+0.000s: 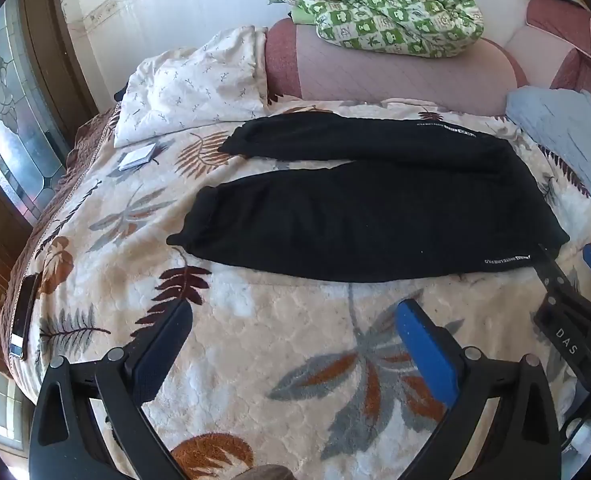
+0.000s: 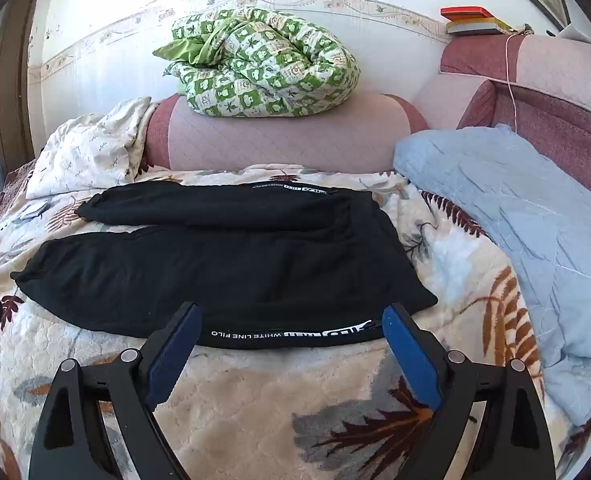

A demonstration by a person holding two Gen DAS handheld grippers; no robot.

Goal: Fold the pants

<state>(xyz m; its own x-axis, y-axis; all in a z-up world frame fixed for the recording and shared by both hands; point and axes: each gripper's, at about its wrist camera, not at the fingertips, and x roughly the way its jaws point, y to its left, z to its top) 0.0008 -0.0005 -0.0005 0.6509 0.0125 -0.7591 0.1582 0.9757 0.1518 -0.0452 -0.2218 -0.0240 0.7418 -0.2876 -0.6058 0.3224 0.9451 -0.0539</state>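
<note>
Both tongs stand spread wide with nothing between their blue pads. We see the left tongs hovering over the leaf-patterned blanket, short of the near edge of the black pants, not touching them. Our right tongs sit lower and closer: their tips frame the near edge of the pants at the white lettering strip; whether the tips touch the cloth we cannot tell. In the left wrist view the right tongs show at the right edge, by the waist corner of the pants.

We find the pants lying flat on the bed, legs running leftwards and slightly parted, the waist to the right. A second white lettering strip marks the far leg.

Beyond the pants lies a white pillow at the left and a pale blue quilt at the right. A green checked duvet is bundled on top of the pink padded headboard. Some stacked books rest on the far right ledge. A phone lies at the bed's left edge, and a small white card sits near the pillow.
</note>
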